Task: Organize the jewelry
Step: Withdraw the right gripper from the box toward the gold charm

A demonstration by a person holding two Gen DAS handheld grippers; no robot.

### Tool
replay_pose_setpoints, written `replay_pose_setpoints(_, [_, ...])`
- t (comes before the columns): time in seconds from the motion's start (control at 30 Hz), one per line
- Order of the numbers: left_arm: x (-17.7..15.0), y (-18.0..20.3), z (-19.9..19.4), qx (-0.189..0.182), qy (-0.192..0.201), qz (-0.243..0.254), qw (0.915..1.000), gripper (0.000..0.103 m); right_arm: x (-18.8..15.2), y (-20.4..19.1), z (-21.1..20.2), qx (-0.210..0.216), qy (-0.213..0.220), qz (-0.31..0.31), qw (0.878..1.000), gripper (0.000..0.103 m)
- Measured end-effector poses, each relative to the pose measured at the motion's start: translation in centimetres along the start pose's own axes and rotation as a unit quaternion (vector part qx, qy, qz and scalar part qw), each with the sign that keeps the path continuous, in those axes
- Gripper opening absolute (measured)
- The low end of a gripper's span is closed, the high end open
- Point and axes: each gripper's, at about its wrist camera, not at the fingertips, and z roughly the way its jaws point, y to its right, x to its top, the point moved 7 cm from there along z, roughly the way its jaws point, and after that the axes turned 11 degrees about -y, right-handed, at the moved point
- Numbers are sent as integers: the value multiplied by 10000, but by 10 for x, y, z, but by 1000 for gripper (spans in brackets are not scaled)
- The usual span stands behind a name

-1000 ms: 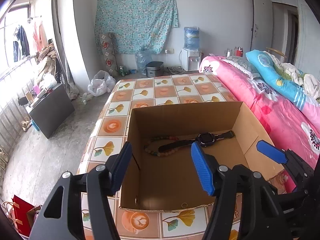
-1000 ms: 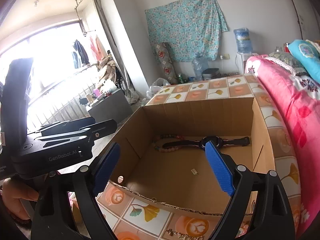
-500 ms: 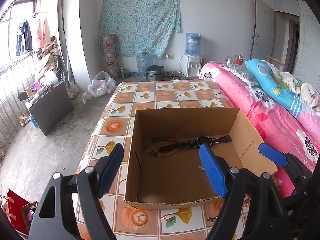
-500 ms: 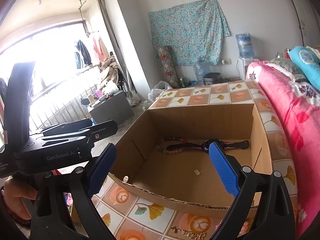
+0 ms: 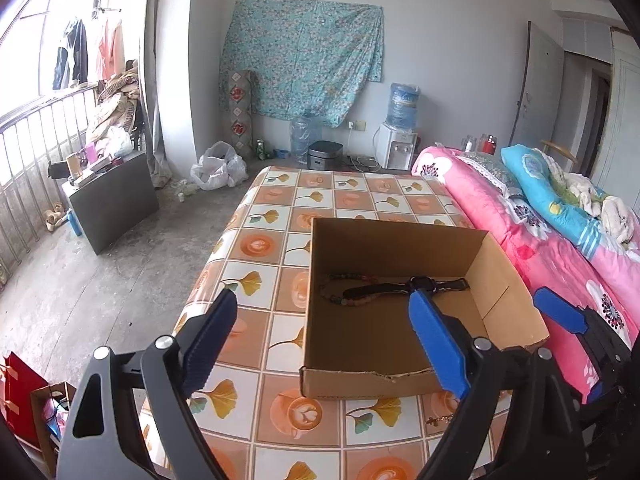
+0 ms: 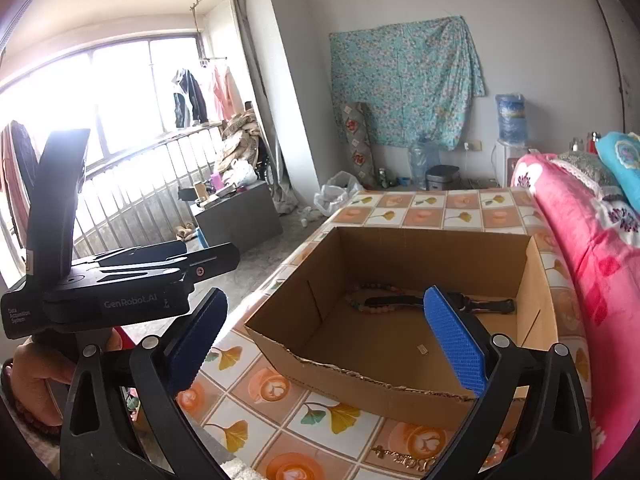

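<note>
Jewelry: a bead bracelet (image 5: 347, 293) and watch (image 5: 416, 286) lie against the box's (image 5: 360, 390) far wall; a gold chain (image 6: 402, 457) lies outside its torn near edge. Both grippers' jaws are opening, nothing between them.

Daylit room, bright overall. Light comes from the window (image 6: 120, 92) at left; it is blown out to white glare in the right wrist view, milder in the left wrist view. Shadows soft, faint under the cardboard box (image 5: 400, 384). Strong fisheye bend at edges, dark vignette in the corners. Centre sharp, no motion blur; near black gripper frames slightly soft and underexposed.
</note>
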Motion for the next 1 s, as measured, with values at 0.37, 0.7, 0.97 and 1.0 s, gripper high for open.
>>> replay_pose_setpoints(0.37, [-29, -21, 3, 184, -159, -272, 9993, 92, -27, -18, -8, 147, -96, -206, 9996, 95])
replay_pose_setpoints(0.7, [-75, -29, 35, 177, -600, -375, 9973, 92, -94, -15, 13, 520, -793, 72, 9955, 95])
replay_pose_setpoints(0.97, [-105, -12, 51, -200, -724, -10, 9972, 92, -150, 12, 5, 387, -960, 339, 9940, 95])
replay_pose_setpoints(1.0, [-110, -9, 51, -247, -714, 98, 9971, 92, -155, 19, 3, 332, -929, 421, 9942, 95])
